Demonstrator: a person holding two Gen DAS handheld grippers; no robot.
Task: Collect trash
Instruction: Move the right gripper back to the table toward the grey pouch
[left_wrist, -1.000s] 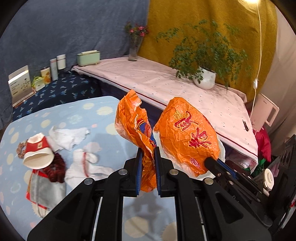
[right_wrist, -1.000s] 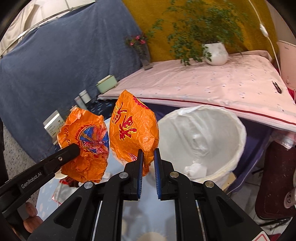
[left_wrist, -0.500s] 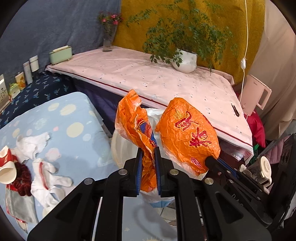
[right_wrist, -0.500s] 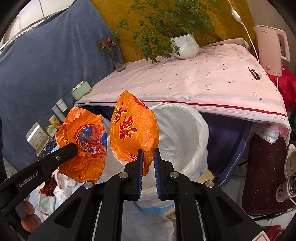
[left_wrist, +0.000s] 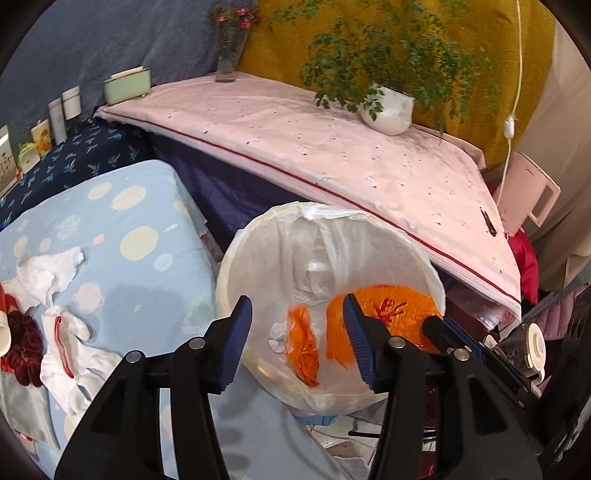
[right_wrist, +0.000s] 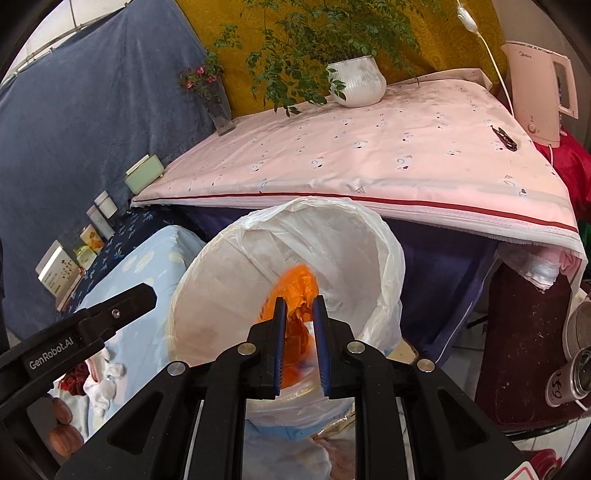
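A white bin lined with a plastic bag stands between the blue bed and the pink-covered table. Two orange wrappers lie or fall inside it: one under my left gripper, the other to its right. My left gripper is open and empty above the bin. My right gripper has its jaws a little apart, with a blurred orange wrapper just past the tips, over the bin. White tissues, a white sock and a dark red item lie on the bed.
The pink-covered table holds a potted plant, a flower vase and a green box. A pink kettle stands at its right end. Bottles line the dark blue shelf at the left.
Both grippers have moved over the bin and opened. The two orange wrappers have left the jaws and dropped into the bin.
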